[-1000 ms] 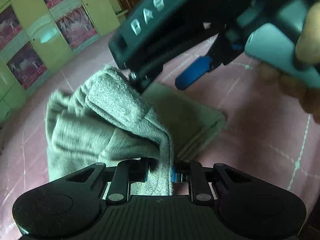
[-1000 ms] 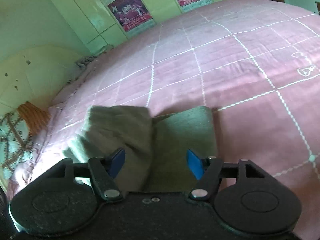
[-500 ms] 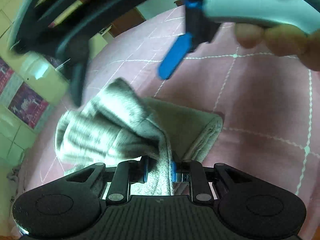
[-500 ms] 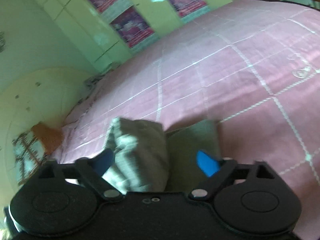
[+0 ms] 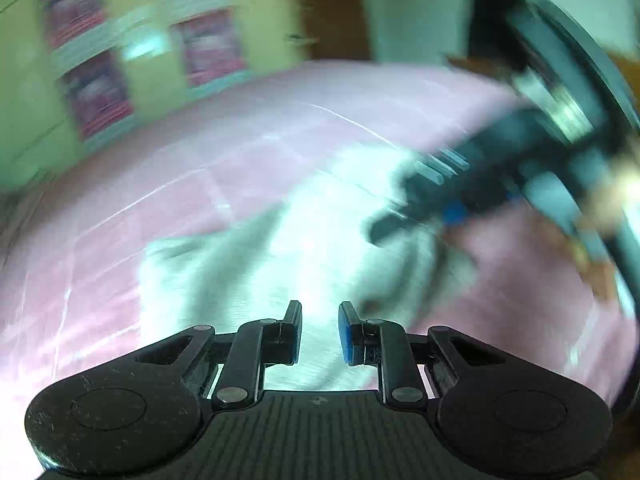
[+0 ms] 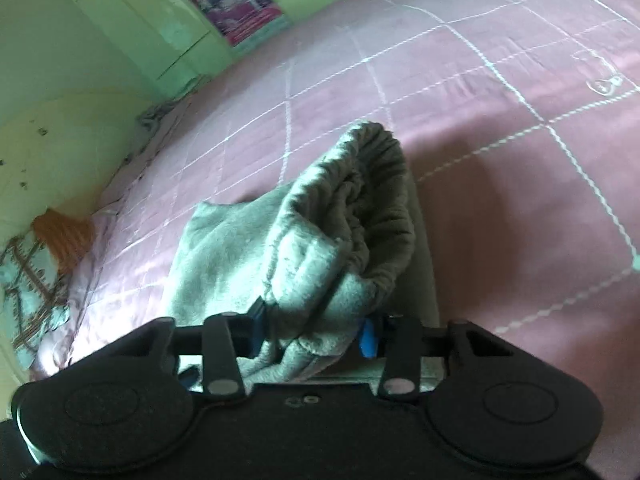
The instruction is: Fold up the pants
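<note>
The grey pants [image 6: 304, 236] lie partly folded on the pink bedspread [image 6: 500, 92]. My right gripper [image 6: 310, 334] is shut on a bunch of the pants, with the elastic waistband [image 6: 380, 208] raised in front of it. In the blurred left wrist view the pants [image 5: 304, 256] show as a pale patch. My left gripper [image 5: 319, 334] has a small gap between its fingers and nothing between them. The right gripper [image 5: 460, 200] shows at the right of that view, over the pants.
Green cabinets with posters [image 6: 236, 8] stand beyond the far edge of the bed. A patterned pillow [image 6: 28, 300] lies at the left. A dark doorway [image 5: 492, 28] shows at the right in the left wrist view.
My left gripper has let go of the pants and swung away fast. My right gripper has closed on the pants and lifted the waistband end.
</note>
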The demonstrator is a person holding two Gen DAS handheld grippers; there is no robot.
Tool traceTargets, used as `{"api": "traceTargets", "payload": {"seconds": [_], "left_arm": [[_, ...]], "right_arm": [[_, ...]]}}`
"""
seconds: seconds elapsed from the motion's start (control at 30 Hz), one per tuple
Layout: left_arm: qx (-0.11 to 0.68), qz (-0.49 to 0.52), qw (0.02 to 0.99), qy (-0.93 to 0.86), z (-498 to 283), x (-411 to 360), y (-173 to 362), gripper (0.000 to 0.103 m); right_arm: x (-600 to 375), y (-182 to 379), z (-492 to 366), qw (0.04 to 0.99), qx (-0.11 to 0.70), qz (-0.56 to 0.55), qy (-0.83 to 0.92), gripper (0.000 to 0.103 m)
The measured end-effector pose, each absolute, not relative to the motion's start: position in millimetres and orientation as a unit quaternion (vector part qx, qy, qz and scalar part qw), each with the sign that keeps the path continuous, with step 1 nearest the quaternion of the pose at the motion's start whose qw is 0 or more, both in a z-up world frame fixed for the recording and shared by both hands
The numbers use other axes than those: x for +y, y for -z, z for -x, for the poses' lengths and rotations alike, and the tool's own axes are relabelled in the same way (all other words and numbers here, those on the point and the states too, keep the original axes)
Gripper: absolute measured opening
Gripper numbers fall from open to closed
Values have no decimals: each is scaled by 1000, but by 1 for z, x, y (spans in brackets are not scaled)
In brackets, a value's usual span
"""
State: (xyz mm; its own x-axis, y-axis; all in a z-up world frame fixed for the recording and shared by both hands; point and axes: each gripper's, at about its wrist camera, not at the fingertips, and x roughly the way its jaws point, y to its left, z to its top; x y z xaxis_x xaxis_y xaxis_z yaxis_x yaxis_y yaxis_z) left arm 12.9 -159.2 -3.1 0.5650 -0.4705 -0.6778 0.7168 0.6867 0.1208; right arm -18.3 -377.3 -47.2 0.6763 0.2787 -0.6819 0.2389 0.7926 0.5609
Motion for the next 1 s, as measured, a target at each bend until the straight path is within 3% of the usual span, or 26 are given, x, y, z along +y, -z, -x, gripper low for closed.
{"api": "traceTargets", "payload": {"seconds": [0.3, 0.47, 0.53, 0.67, 0.77, 0.87, 1.0], "left_arm": [[392, -25, 887, 243, -93, -101, 8, 20], [461, -28, 855, 237, -96, -105, 66, 20], [454, -29, 859, 235, -91, -107, 73, 20], [449, -14, 861, 239, -91, -103, 52, 20], [440, -10, 864, 246, -96, -105, 40, 20], [444, -25, 860, 249, -112, -121, 40, 20], [476, -30, 843, 249, -139, -141, 55, 20]], "right_arm": [[-356, -8, 6, 906, 283, -304, -85, 36], [-377, 67, 23, 862, 389, -326, 2, 36], [-384, 79, 35, 853, 396, -340, 16, 38], [-380, 57, 40, 870, 395, -294, 12, 49], [-383, 28, 48, 898, 357, -257, 34, 50], [-371, 4, 36, 922, 321, -217, 15, 45], [-343, 4, -8, 925, 344, -162, -29, 32]]}}
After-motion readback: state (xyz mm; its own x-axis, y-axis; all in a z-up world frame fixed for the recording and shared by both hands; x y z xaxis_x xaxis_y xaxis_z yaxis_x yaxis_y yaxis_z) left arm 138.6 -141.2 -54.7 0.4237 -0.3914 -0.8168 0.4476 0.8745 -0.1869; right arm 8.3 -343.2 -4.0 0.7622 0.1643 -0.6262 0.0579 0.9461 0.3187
